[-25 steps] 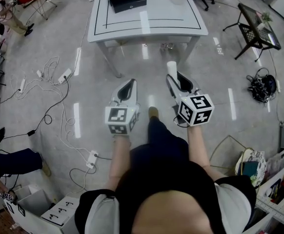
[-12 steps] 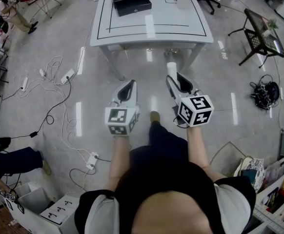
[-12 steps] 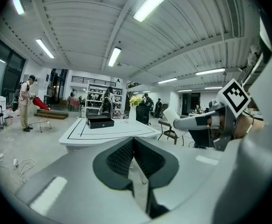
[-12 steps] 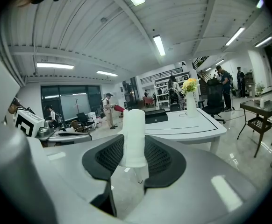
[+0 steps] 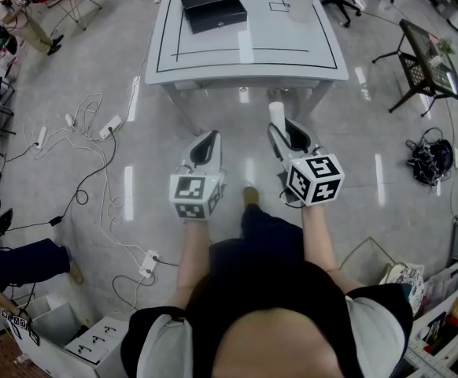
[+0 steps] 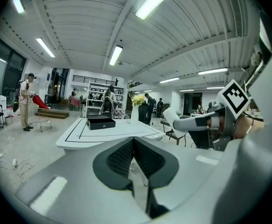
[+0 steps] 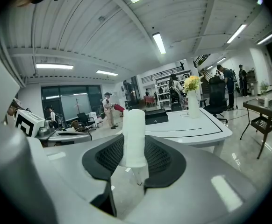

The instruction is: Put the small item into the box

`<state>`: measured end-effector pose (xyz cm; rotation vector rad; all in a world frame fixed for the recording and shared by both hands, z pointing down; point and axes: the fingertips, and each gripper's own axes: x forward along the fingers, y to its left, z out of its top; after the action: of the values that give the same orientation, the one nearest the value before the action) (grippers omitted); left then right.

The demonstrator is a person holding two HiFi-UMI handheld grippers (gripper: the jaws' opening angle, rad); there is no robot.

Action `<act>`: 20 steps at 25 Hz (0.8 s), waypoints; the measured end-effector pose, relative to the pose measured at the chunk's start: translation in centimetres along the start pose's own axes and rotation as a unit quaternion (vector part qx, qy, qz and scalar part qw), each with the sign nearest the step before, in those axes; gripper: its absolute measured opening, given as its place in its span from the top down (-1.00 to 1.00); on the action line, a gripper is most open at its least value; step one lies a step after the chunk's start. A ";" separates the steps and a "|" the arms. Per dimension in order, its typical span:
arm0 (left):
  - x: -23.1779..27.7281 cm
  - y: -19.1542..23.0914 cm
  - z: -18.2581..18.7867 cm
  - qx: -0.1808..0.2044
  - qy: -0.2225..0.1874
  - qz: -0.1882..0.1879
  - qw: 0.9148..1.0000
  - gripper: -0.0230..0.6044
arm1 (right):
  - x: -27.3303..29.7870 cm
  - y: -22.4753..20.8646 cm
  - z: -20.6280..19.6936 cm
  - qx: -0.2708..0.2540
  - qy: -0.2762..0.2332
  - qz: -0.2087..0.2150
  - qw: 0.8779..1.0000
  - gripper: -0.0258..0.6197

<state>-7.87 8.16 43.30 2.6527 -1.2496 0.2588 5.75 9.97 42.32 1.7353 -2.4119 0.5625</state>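
Open workshop floor (image 5: 119,69), cables at left. White table (image 5: 249,50) at top centre, black box (image 5: 212,6) on its upper-left corner. Right gripper (image 5: 286,136), centre right, clamped on small white cylinder (image 5: 277,113), well short of table. Left gripper (image 5: 204,144), centre left, closed, empty.

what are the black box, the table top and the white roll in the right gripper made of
The black box looks matte, maybe plastic or card; no glare. The table seems glossy white laminate; bright streaks reflect in it. The white roll looks soft, matte, slightly lumpy: perhaps foam or paper.
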 end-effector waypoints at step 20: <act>7.9 3.0 2.5 0.008 -0.002 0.006 1.000 0.90 | 6.4 -4.7 3.0 -0.003 0.005 0.015 1.000 0.50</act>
<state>-5.10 -0.18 43.05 2.6611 -1.2707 0.2660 8.34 1.85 42.55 1.6926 -2.4343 0.5665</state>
